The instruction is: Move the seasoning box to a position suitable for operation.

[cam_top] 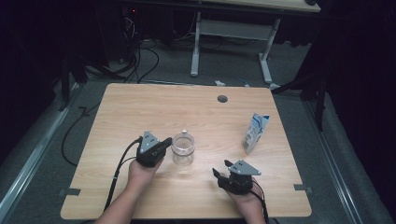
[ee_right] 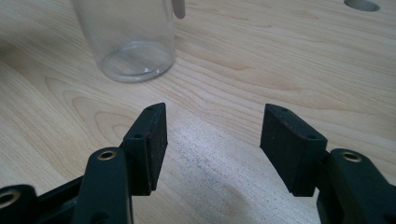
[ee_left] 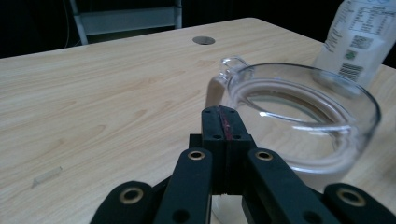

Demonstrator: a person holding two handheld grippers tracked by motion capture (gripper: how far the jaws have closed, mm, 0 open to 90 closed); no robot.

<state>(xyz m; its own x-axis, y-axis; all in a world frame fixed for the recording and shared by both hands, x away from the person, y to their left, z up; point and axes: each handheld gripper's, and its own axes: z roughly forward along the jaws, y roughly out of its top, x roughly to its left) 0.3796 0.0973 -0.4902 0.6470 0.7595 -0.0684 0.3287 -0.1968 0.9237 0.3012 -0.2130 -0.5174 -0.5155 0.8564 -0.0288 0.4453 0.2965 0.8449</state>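
Two hand-held grippers sit over a light wooden table (cam_top: 140, 112). Left black two-jaw gripper (cam_top: 164, 143), held in the person's left hand (cam_top: 142, 170), points at the clear glass jar. Its jaws are clenched together with nothing between them, tips just beside the jar's rim. Clear, empty, open-topped glass jar with a small handle loop (cam_top: 182, 148) stands upright near table centre, between the two grippers. Right black two-jaw gripper (cam_top: 221, 169), in the right hand (cam_top: 245, 200) near the front edge, has its jaws spread wide, released, empty, apart from the jar. White-and-blue printed carton (cam_top: 255, 133) stands farther right, well apart. Round grommet hole (cam_top: 222, 98) near far edge.
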